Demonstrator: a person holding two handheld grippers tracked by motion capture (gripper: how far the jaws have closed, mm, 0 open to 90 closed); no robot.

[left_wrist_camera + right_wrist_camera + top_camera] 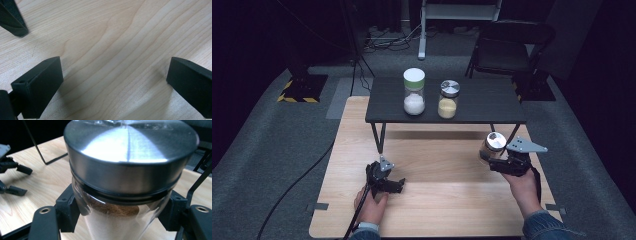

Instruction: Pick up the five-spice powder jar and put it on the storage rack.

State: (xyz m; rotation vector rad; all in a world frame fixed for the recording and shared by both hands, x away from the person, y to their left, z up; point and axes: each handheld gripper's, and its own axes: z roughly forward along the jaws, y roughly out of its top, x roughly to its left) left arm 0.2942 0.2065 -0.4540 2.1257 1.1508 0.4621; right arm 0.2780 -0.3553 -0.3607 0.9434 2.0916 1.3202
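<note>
Right claw clamped on a glass jar; left claw spread apart over bare wood.

The right claw [498, 161] grips a jar [492, 147] with a brushed metal lid; in the right gripper view its two black jaws press the glass wall from either side just below the lid, with brown powder inside the jar [130, 182] level with the pads. The jar is held clear above the worktop [447, 200]. Beyond that claw, on a low dark shelf [482, 107], stand a white-filled jar [414, 92] and a yellow-filled jar [448, 99], side by side and apart. The left claw [398, 184] rests low, jaws wide, nothing between them.
</note>
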